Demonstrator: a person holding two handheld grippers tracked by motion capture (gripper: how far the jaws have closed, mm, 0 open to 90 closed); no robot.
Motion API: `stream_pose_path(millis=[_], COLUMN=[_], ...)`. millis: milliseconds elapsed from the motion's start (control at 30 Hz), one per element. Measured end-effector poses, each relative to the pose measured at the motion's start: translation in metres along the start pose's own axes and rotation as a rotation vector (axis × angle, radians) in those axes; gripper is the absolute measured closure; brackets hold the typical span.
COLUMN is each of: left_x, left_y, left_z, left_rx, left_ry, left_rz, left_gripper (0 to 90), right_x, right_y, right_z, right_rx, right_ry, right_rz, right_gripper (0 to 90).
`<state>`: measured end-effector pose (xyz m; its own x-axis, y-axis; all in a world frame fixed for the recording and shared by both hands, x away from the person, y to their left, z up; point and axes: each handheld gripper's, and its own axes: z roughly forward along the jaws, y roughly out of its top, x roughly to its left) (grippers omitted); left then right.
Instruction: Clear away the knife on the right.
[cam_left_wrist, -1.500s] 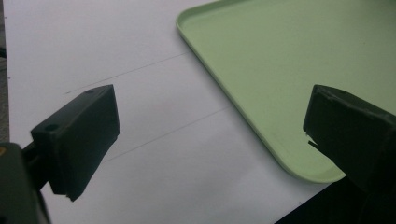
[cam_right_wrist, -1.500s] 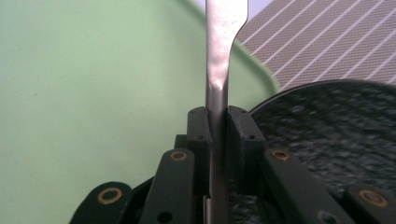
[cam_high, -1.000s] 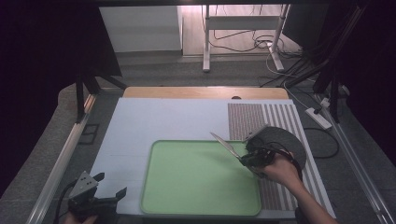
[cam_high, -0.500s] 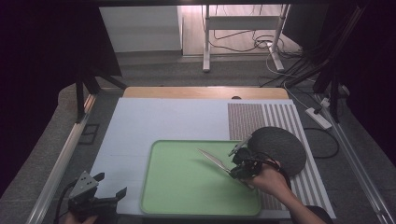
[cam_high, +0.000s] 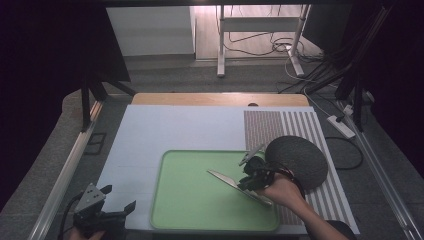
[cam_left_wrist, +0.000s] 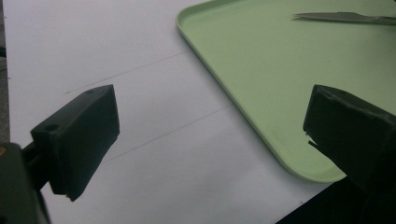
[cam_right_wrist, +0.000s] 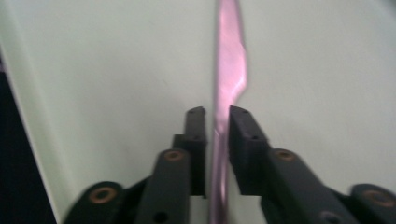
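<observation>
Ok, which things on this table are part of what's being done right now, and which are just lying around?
In use:
- knife, clamped in the right gripper
- green tray, under the knife

Lying about:
- dark round plate
- striped mat
- left gripper, open, idle over the white sheet

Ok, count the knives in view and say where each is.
1: the knife is clamped in the right gripper over the green tray, blade pointing toward the tray's middle. Nothing suggests another is hidden.
</observation>
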<state>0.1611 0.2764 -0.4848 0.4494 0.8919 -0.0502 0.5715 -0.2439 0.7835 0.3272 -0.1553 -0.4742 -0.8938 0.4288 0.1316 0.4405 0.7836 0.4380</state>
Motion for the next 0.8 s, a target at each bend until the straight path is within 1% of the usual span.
stream_pose_path(millis=[67, 133, 233, 333, 367, 433, 500, 600, 733, 800], left_x=[0.0, 0.0, 0.0, 0.0, 0.0, 0.0, 0.0, 0.0, 0.0, 0.0], left_y=[0.0, 0.0, 0.0, 0.0, 0.0, -0.001, -0.001, -0.001, 0.0, 0.0], left_z=[0.0, 0.0, 0.0, 0.0, 0.0, 0.0, -0.001, -0.001, -0.001, -0.001], left_rx=[0.001, 0.002, 0.0, -0.001, -0.001, -0.003, -0.003, -0.003, -0.003, -0.004], left_ry=[0.0, 0.001, 0.001, 0.0, 0.0, 0.0, 0.0, 0.001, 0.002, 0.001], left_rz=[0.001, 0.001, -0.002, -0.004, -0.003, -0.002, -0.002, 0.002, 0.002, -0.002], left_gripper=[4.5, 4.5, 4.5, 4.5, 4.5, 4.5, 4.5, 4.5, 4.5, 4.5], right_x=[0.004, 0.009, 0.014, 0.012, 0.011, 0.005, -0.005, -0.019, -0.032, -0.037], right_y=[0.009, 0.019, 0.032, 0.039, 0.04, 0.041, 0.04, 0.034, 0.023, 0.017], right_z=[0.004, 0.012, 0.03, 0.047, 0.051, 0.053, 0.051, 0.045, 0.036, 0.031], right_rx=[-0.004, 0.008, 0.022, 0.049, 0.063, 0.058, 0.059, 0.049, 0.059, 0.062], right_ry=[0.017, 0.022, 0.032, 0.021, 0.01, -0.003, -0.003, -0.012, -0.049, -0.04], right_rz=[-0.044, -0.098, -0.153, -0.175, -0.18, -0.19, -0.154, -0.109, -0.068, -0.046], right_gripper=[89.1, 89.6, 89.6, 89.6, 89.6, 89.6, 89.6, 89.7, 89.7, 89.8])
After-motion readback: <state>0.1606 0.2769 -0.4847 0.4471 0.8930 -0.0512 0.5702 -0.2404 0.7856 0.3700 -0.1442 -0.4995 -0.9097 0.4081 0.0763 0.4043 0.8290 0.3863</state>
